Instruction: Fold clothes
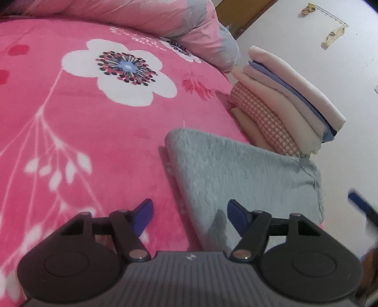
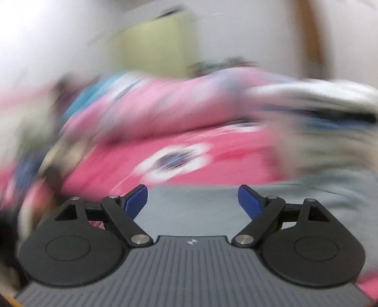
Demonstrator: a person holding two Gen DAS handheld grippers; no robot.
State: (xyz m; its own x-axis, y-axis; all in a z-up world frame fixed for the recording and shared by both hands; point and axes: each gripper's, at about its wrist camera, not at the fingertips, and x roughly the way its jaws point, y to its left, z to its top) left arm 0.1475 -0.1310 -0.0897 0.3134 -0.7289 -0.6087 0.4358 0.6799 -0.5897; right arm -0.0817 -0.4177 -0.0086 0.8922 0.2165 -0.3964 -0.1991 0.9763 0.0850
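A folded grey garment (image 1: 238,174) lies on the pink flowered bedspread (image 1: 82,122) near the bed's right edge. My left gripper (image 1: 190,216) hovers open just above its near end, with nothing between its blue fingers (image 1: 144,216). Beyond the grey garment rests a stack of folded clothes (image 1: 290,104), in cream, blue and pink check. The right wrist view is heavily blurred by motion. There my right gripper (image 2: 192,200) is open and empty over the grey garment (image 2: 200,210), with the pink bedspread (image 2: 224,151) beyond it.
A rumpled pink and grey quilt (image 1: 165,16) is bunched at the head of the bed. The pale floor (image 1: 330,59) lies past the bed's right edge. A blue gripper tip (image 1: 361,203) shows at the right border. Blurred clothes are piled at the far side in the right wrist view.
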